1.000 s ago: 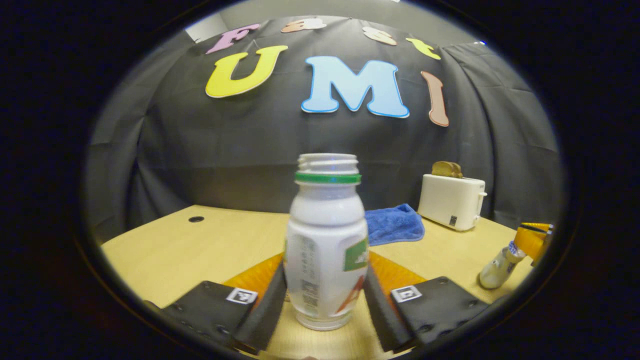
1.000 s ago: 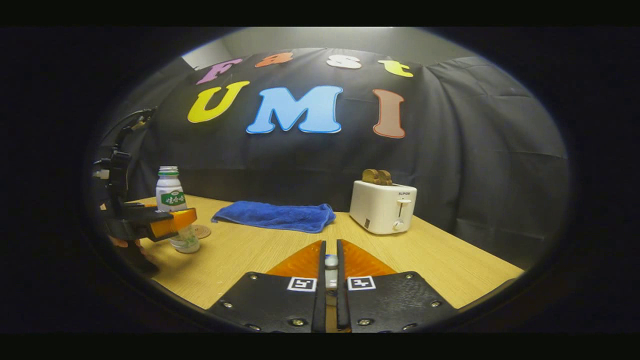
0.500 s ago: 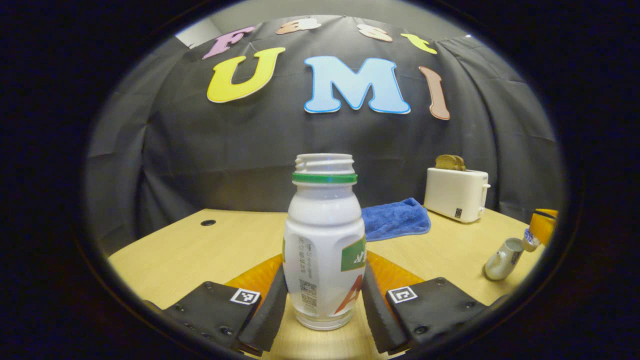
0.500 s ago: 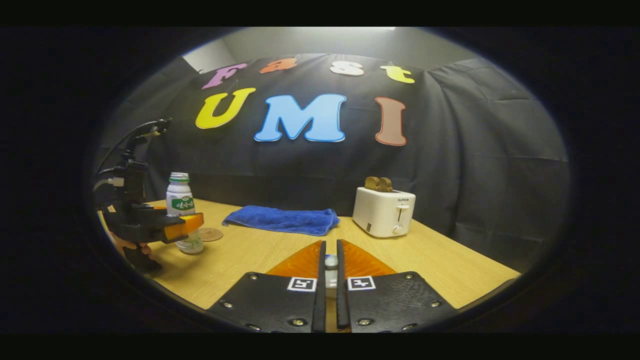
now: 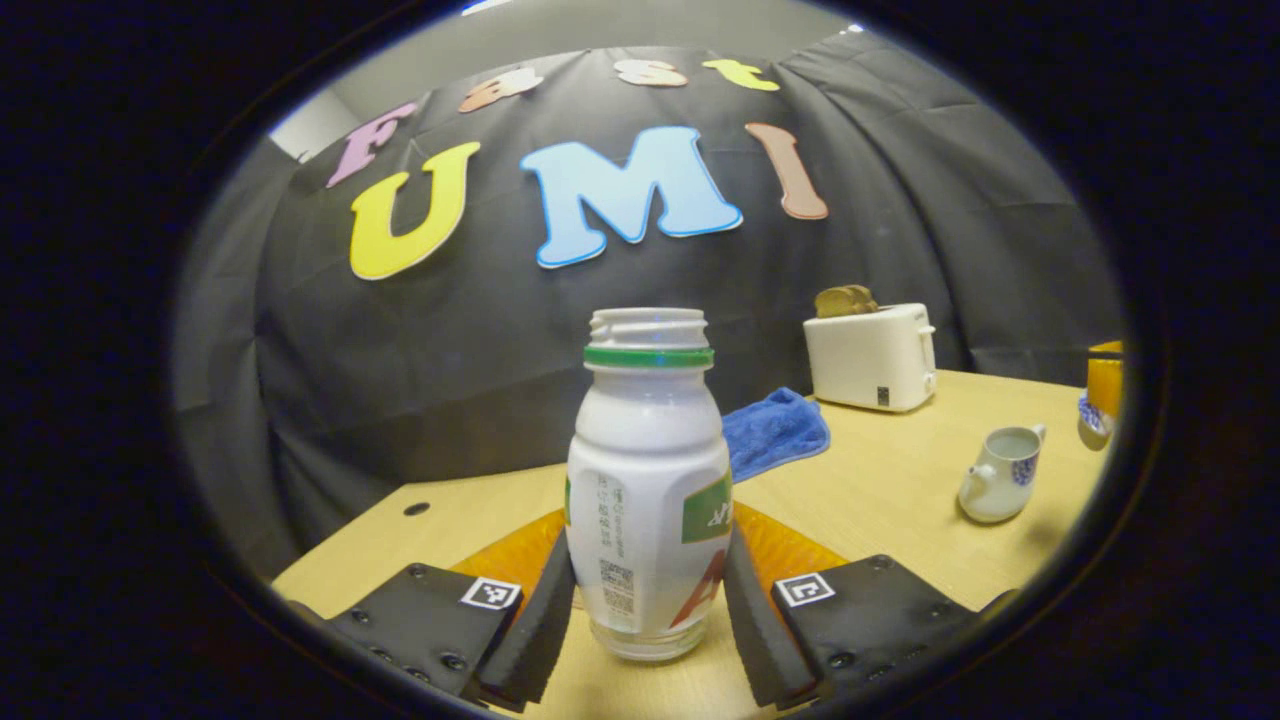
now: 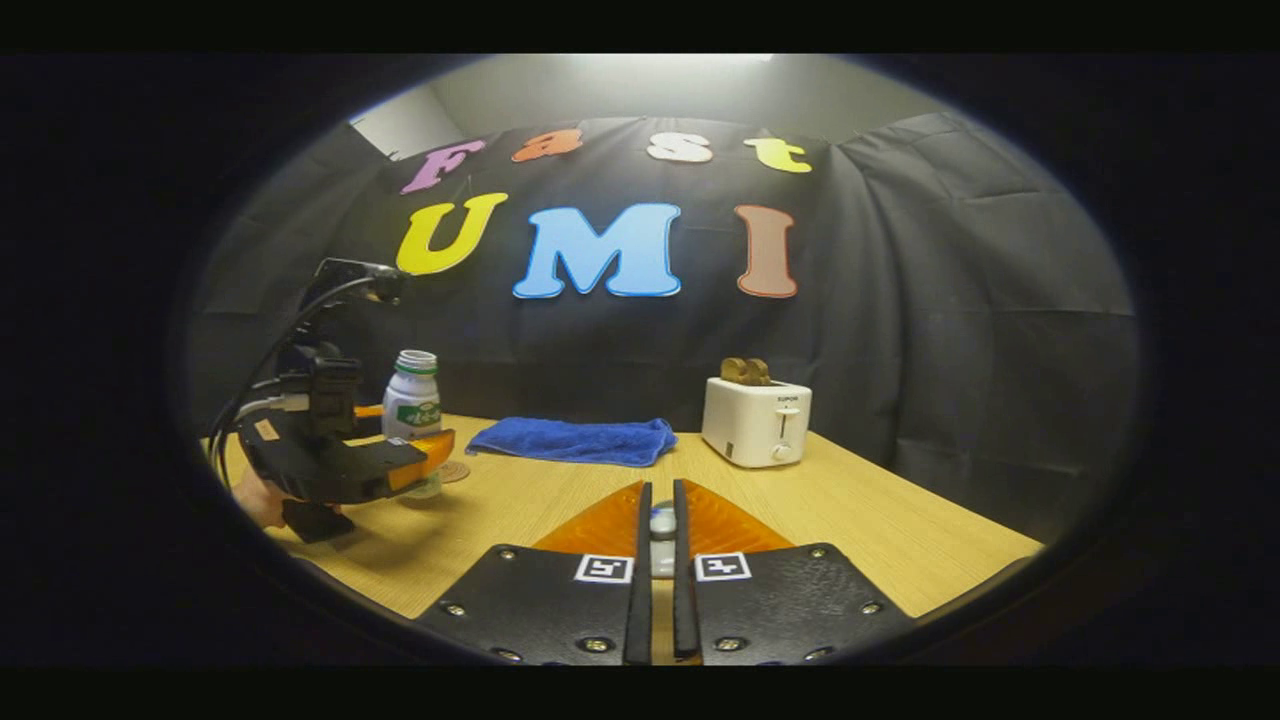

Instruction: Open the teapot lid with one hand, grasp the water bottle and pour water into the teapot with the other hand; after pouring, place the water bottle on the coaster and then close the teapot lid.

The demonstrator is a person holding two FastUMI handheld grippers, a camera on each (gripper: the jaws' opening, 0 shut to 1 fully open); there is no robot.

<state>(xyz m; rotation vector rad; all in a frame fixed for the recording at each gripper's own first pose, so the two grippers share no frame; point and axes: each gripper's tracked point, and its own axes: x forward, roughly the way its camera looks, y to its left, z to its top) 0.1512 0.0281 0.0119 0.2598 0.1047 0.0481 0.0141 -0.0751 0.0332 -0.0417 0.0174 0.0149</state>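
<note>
Left gripper view: the hand-held gripper pinches an upright, uncapped white water bottle with a green neck ring.

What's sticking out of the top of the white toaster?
Brown slices of toast stick up from the top of the toaster. You can see just their rounded tops. The rest of each slice sits down in the slots, so it is hidden.
</note>
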